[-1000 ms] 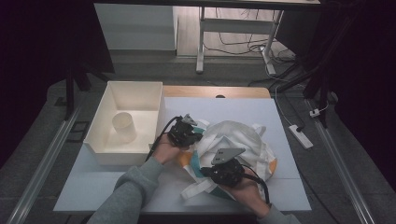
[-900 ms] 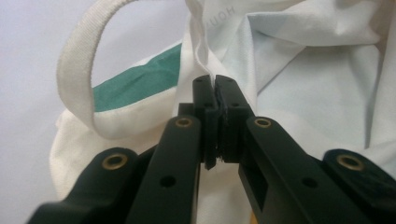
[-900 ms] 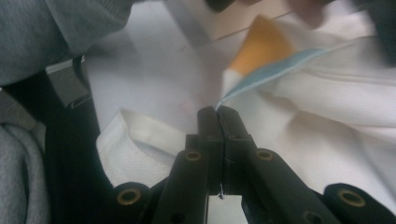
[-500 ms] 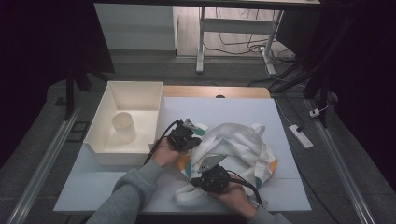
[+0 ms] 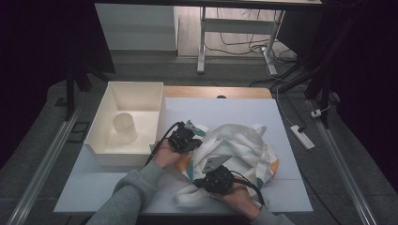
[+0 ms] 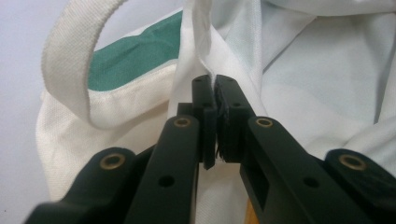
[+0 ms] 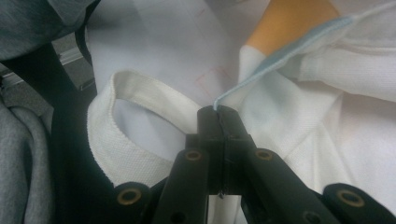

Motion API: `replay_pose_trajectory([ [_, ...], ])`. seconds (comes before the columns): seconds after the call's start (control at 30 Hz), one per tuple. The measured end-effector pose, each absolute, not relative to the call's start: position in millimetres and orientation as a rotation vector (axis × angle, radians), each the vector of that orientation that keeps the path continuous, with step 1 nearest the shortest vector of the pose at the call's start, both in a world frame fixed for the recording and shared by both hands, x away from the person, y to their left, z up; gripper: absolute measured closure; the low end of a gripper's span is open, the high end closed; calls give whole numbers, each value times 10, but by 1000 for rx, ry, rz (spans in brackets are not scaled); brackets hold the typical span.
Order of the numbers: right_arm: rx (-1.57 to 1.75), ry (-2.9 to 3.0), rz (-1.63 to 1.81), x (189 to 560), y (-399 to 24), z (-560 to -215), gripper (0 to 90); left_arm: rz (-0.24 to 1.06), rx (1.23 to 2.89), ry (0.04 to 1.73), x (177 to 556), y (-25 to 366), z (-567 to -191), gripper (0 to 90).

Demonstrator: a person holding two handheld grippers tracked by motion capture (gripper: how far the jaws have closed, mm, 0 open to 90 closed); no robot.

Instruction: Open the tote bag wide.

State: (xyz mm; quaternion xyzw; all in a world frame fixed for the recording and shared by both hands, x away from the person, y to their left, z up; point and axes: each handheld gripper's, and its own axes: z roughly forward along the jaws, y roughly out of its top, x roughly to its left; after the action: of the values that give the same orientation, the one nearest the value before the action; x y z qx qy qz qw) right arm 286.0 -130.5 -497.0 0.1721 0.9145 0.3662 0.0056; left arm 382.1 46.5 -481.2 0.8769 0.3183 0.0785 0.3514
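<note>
A white cloth tote bag with teal and orange patches lies crumpled mid-table. My left gripper is at the bag's left edge. In the left gripper view the left gripper is shut on a thin fold of the tote bag, beside a looped strap and a teal patch. My right gripper sits low at the bag's near edge. In its own view the right gripper is shut on a pale blue hem of the tote bag, with a strap to the left.
A white open bin stands at the left of the table with a pale cup inside. A power strip lies on the floor to the right. Desk legs and cables are beyond the far edge.
My right gripper has come down and toward the near table edge, drawing the bag's near edge with it. The left gripper has stayed put.
</note>
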Motion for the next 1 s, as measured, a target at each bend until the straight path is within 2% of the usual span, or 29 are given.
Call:
replay_pose_trajectory([
  [0.07,536,2860,1164,2864,-1331,-4951,887,201,2264,823,3820,465,-4804,826],
  [0.13,529,2859,1202,2866,-1363,-4921,860,207,2252,816,3805,464,-4783,734],
  [0.2,530,2834,1244,2863,-1418,-4862,747,234,2231,801,3773,460,-4737,613],
  [0.3,559,2766,1332,2888,-1574,-4747,624,251,2189,783,3715,469,-4622,511],
  [0.37,596,2720,1363,2917,-1692,-4680,578,246,2171,764,3682,481,-4544,462],
  [0.6,689,2605,1351,3040,-2017,-4524,494,208,2175,721,3613,536,-4389,407],
  [0.8,711,2538,1318,3104,-2156,-4485,485,202,2176,663,3488,547,-4232,393],
  [1.0,742,2507,1308,3150,-2251,-4485,478,253,2142,661,3361,698,-4039,386],
])
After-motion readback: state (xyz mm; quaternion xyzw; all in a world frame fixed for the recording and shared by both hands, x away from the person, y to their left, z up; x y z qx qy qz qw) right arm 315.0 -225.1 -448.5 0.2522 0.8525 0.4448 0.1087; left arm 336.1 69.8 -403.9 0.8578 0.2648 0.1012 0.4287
